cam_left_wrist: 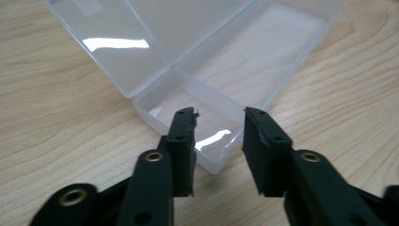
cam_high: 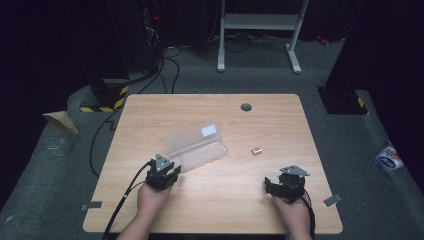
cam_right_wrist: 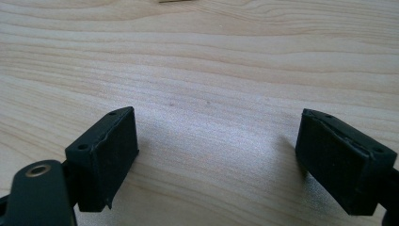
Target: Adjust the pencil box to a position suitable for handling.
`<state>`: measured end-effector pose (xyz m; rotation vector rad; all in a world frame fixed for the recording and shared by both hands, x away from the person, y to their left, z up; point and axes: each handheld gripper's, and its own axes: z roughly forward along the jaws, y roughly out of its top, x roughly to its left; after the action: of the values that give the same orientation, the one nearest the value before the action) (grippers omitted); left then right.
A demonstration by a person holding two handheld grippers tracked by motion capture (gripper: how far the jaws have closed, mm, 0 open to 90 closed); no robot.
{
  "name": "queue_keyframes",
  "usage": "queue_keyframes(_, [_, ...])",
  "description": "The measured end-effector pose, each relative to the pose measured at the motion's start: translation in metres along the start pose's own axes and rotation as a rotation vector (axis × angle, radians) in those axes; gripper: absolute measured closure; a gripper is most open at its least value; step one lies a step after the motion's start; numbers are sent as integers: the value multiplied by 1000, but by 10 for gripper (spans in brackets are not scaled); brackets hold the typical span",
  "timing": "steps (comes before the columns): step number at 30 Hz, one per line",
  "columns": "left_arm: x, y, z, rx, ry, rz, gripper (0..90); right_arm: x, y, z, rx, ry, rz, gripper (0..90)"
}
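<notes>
Left tongs (cam_left_wrist: 219, 117) are standing partly apart at the near end wall of the open clear box (cam_left_wrist: 221, 89), pinching nothing; right tongs (cam_right_wrist: 216, 155) are gaping wide over bare surface (cam_right_wrist: 211, 61). In the high view the box (cam_high: 197, 145) is lying centre-left of the frame, lid hinged back, with the left tongs (cam_high: 162, 172) at its lower-left corner. Thin clear plastic is likely making it light, slippery, springy and easily cracked; the end wall or rim is looking like the best hold. A small tan block (cam_high: 257, 150) is resting well right of the box, upward of the right tongs (cam_high: 285, 185). Nothing is standing in the way.
</notes>
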<state>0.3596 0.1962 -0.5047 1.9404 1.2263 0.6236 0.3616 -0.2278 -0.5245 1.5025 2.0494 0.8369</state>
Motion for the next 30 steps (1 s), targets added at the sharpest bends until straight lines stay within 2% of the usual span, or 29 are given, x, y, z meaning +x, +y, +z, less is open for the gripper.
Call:
queue_keyframes(2, [0, 0, -3, -13, 11, 2, 573, 0, 0, 0, 0, 0, 0, 131])
queue_keyframes(5, [1, -3, -5, -20, 22, -26, 463, 0, 0, 0, 0, 0, 0, 131])
queue_keyframes(8, [2, -5, -2, 17, 36, -38, 324, 0, 0, 0, 0, 0, 0, 131])
queue_keyframes(10, [3, -6, 2, 59, 34, -40, 285, 0, 0, 0, 0, 0, 0, 131])
queue_keyframes(15, [3, -8, 10, 105, 29, -44, 290, 0, 0, 0, 0, 0, 0, 131])
queue_keyframes(17, [3, -8, 12, 119, 22, -54, 320, 0, 0, 0, 0, 0, 0, 131])
queue_keyframes(19, [3, -9, 14, 127, 14, -45, 382, 0, 0, 0, 0, 0, 0, 131])
queue_keyframes(24, [6, -7, 16, 119, 16, -48, 486, 0, 0, 0, -1, -1, 0, 131])
queue_keyframes(30, [11, -5, 19, 113, 24, -50, 531, 0, 0, 0, -1, 0, 0, 131])
